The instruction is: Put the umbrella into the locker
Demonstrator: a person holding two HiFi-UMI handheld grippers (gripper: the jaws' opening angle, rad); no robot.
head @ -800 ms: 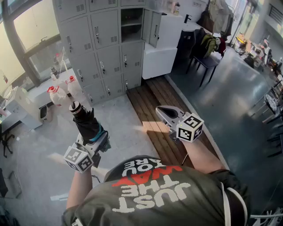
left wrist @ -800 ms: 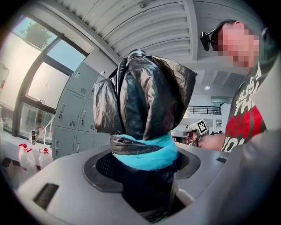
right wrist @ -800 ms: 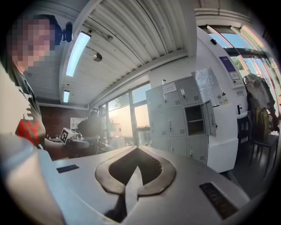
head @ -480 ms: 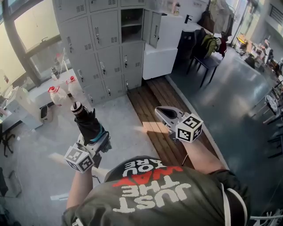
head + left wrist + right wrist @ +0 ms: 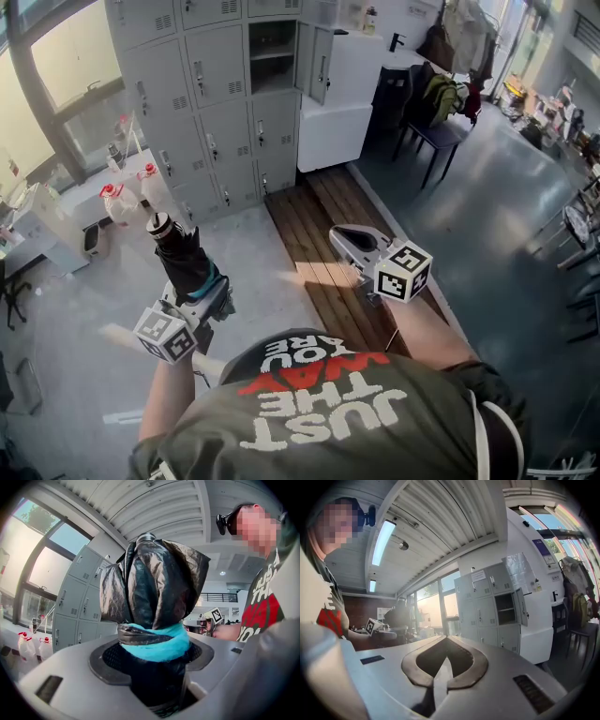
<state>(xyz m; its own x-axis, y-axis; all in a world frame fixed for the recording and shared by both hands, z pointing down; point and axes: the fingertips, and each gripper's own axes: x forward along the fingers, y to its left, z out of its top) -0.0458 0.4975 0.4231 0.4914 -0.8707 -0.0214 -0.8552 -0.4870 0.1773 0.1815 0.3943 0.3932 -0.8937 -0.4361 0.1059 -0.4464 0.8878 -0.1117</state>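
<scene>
The left tongs (image 5: pixel 200 292) clutch the folded umbrella (image 5: pixel 183 262), the right tongs (image 5: pixel 345 236) are closed and empty, and the open locker (image 5: pixel 272 39) is well ahead, unreached.

The umbrella (image 5: pixel 154 583) is black with a turquoise strap (image 5: pixel 159 646), the lockers (image 5: pixel 225 103) pale grey, the floor planks (image 5: pixel 319 234) brown

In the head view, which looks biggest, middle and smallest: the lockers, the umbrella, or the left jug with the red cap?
1. lockers
2. umbrella
3. left red-capped jug
The umbrella is much nearer the camera, so its real size against the jug is unsure.
</scene>
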